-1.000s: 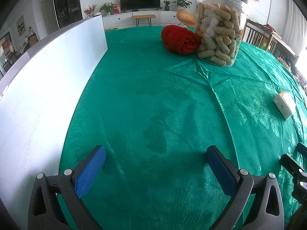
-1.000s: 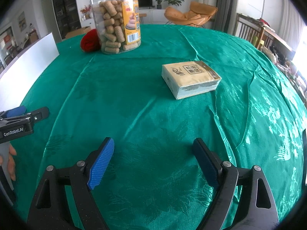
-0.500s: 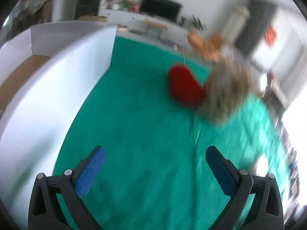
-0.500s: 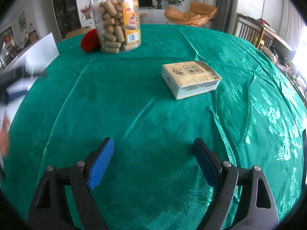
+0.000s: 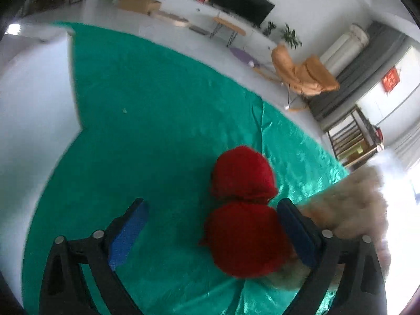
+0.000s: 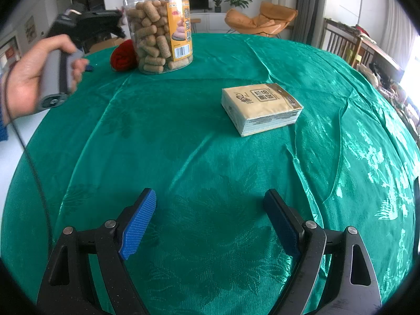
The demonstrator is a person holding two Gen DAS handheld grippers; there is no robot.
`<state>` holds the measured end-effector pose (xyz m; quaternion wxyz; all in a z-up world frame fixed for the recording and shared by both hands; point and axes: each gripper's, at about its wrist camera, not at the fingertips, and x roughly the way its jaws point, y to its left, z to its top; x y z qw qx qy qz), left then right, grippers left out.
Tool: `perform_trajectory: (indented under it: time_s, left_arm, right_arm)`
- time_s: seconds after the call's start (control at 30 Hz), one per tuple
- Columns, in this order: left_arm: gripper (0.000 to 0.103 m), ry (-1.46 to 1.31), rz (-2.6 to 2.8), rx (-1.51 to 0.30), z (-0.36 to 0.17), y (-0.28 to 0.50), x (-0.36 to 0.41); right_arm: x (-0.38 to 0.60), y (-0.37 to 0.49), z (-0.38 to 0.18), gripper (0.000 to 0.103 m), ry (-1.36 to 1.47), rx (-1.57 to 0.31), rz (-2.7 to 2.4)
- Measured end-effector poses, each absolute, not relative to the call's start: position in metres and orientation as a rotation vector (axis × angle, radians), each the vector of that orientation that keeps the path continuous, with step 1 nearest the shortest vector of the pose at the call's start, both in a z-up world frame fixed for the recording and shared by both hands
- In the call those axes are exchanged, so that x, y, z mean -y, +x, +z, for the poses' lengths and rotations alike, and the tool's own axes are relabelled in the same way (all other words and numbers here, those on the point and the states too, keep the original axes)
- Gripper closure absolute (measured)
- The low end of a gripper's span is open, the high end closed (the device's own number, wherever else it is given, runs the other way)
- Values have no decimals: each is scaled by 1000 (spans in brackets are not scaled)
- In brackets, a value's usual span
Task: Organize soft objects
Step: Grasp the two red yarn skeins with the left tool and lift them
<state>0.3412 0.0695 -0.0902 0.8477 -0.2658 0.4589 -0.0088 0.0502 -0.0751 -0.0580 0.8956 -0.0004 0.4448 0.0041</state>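
Note:
A red ball of yarn (image 5: pixel 242 207) lies on the green tablecloth (image 5: pixel 157 120) beside a clear jar of snack sticks (image 6: pixel 158 27). My left gripper (image 5: pixel 212 216) is open and hovers over the yarn, whose near part sits between the jaws against the right one. The yarn also shows in the right wrist view (image 6: pixel 123 56), partly behind the jar. A soft tissue pack (image 6: pixel 260 107) lies at mid table. My right gripper (image 6: pixel 210 218) is open and empty, low over the cloth, well short of the pack.
A white box wall (image 5: pixel 34 99) stands along the table's left side. The jar (image 5: pixel 349 204) is blurred just right of the left gripper. The hand holding the left gripper (image 6: pixel 39 76) shows at the left. Chairs and furniture stand beyond the table.
My left gripper has swept forward across the table to the yarn beside the jar and tilted downward. My right gripper has stayed still.

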Motion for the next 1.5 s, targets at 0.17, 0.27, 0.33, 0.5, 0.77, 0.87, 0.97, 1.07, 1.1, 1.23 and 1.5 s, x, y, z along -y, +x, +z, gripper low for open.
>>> perform_trajectory:
  time_s: [0.17,0.27,0.33,0.5,0.77,0.87,0.97,1.07,1.1,1.23,1.5]
  left_arm:
    - [0,-486,-31,-964,-97,356,-71]
    - [0,-464,-32,-955,-97,357,-68]
    - [0,-448,-29,-934,-99,350,-65]
    - [0,-430,-69,-900,-95,329,-57]
    - [0,-275,-173,-881,-93,345,-45]
    - [0,-276,-184,-884,-91,348,-45]
    - [0,-307,-246,-878,-91,340,-51]
    - [0,-284,-277,-876,-92,338,-50]
    - [0,-242,-268,-886,-91,339,-45]
    - [1,-149,-281,-857,-87,337,-37]
    - [0,-155,-214,-899,-92,345,-29]
  right_arm:
    - [74,50,-58,15,0,-923,9]
    - [74,51,-59,14,-1,-923,9]
    - [74,50,-59,14,-1,-924,9]
    - [74,50,-59,14,0,-924,10]
    - [74,50,-59,14,-1,-924,9]
    - [73,50,-59,14,-1,-924,9]
    - [74,50,-59,14,0,-924,9]
    - [73,50,-59,14,-1,-924,9]
    - [73,50,-59,14,-1,-924,9]
    - [74,50,-59,14,0,-924,9]
    - [73,50,-59,14,0,-924,9]
